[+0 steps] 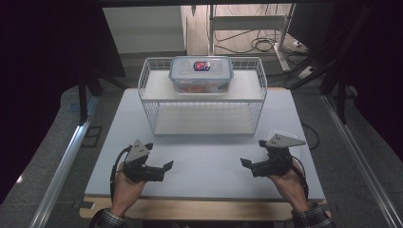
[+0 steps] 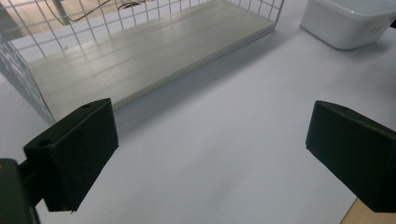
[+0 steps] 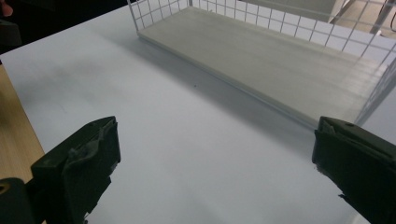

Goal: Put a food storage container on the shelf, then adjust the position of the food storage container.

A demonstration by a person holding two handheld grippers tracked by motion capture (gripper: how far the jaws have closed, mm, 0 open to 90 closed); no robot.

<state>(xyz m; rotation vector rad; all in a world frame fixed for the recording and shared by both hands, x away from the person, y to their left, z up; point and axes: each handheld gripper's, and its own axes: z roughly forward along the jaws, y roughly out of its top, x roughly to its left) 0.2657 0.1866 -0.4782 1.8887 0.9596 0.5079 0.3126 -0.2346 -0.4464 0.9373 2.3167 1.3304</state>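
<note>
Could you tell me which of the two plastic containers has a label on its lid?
The clear lidded container on the wire rack's top shelf has it, a red-and-blue label. The white container on the table by the right hand-held gripper shows none.

I can't read any words or numbers from here. The clear box (image 1: 201, 74) on top of the wire shelf (image 1: 202, 95) has a red and blue sticker (image 1: 201, 66) on its lid, but the marks on it are too small and blurry for me to make out. I see nothing written on the white tub (image 2: 348, 21) on the table (image 1: 204, 161).
</note>
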